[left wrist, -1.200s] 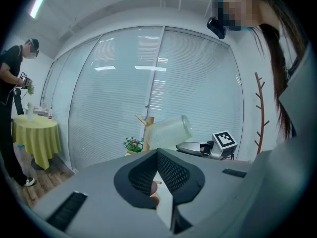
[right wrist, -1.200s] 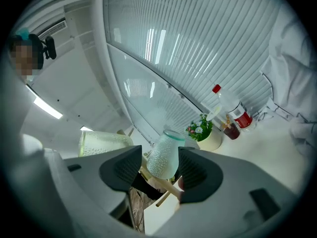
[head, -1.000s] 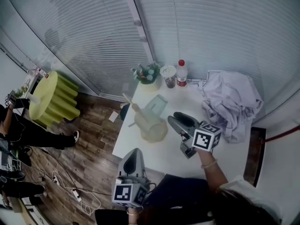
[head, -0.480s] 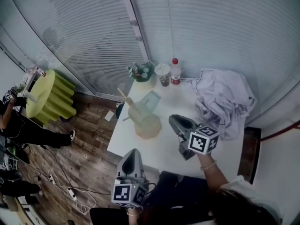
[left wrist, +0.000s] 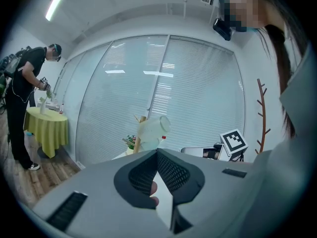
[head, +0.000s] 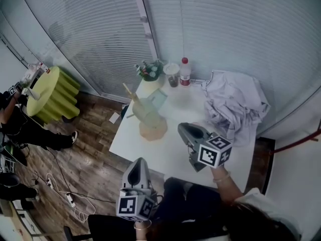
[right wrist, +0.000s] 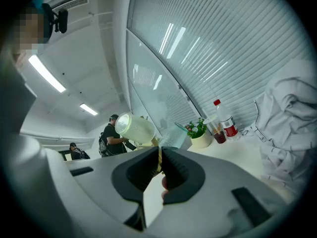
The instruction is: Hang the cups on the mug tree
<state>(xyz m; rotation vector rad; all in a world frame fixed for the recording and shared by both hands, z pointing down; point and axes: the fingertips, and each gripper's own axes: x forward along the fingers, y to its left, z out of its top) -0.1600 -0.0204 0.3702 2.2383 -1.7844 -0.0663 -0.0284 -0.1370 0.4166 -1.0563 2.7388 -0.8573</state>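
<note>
On the white counter (head: 175, 152) the wooden mug tree (head: 146, 118) stands near the left edge. Two cups hang on it, one pale cup (head: 142, 108) and one clear bluish cup (head: 157, 98).

Behind the tree, by the window blinds, stand one potted plant (head: 149, 71), one drink cup (head: 173, 76) and one bottle (head: 185, 72) with a red cap. One heap of white cloth (head: 233, 107) covers the right part of the counter.

The right tongs (head: 184, 129) are over the counter between the tree and the cloth, apart from both. They have just been closing and are now narrow, with nothing between them. The left tongs (head: 138, 162) are before the counter's front edge, closed and empty.

On the floor to the left stands one yellow-green table (head: 50, 97).
</note>
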